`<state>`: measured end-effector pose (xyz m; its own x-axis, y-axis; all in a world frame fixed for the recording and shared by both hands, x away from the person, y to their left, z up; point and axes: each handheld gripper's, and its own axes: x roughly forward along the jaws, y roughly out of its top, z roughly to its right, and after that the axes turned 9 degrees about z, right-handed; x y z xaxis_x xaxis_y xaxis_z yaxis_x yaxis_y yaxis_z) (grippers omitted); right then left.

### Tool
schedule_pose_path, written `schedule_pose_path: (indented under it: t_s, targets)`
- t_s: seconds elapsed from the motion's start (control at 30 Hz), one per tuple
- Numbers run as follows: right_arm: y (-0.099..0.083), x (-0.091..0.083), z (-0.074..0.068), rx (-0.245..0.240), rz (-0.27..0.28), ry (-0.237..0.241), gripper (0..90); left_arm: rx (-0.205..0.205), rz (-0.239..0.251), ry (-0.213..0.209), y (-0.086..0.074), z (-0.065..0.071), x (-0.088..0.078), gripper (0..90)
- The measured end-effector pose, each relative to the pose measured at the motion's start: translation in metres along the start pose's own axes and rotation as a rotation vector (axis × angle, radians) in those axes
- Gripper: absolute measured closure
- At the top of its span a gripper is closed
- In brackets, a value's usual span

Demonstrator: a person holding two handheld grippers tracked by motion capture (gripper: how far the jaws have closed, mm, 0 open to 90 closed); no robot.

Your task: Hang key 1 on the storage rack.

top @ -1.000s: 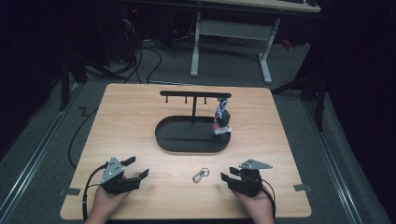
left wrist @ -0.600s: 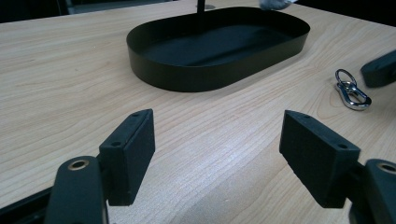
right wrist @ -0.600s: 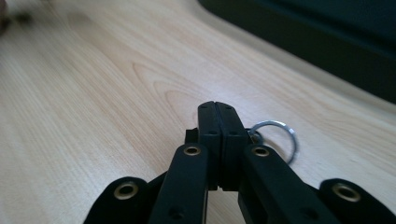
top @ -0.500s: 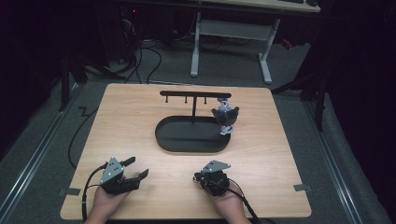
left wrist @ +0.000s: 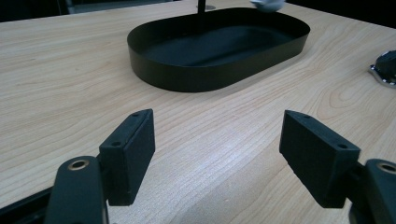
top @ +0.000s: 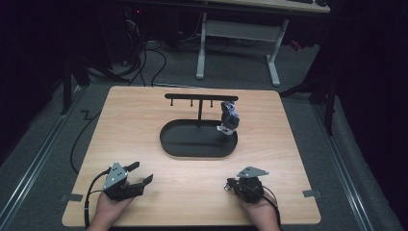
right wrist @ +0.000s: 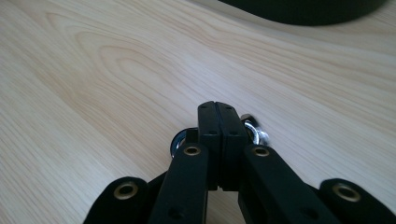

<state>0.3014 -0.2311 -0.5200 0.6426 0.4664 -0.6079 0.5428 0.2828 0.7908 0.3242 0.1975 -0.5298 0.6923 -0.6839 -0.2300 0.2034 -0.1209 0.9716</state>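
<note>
Right claw clenched on key ring | left claw released | tray well apart

Count, items on the light wooden bench:
- black oval metal tray: one, at centre.
- black T-shaped hanger stand with small pegs: one, rising from the tray.
- grey-and-white keychain: one, hanging at the stand's right end.
- shiny metal key ring: one, near right.
- hand-held two-finger grippers: two, left gripper and right gripper.
</note>
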Motion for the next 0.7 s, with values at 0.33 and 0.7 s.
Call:
schedule_pose_path:
  t_s: [0.33,0.7]
  targets:
    - [-0.02,-0.037,0.037,0.061,0.032,-0.068,90.0,0.006,-0.006,0.004,0.0,0.001,0.001,27.5]
    - [-0.005,-0.012,-0.002,-0.01,0.012,-0.002,90.0,0.009,-0.007,0.001,0.0,0.001,0.001,27.5]
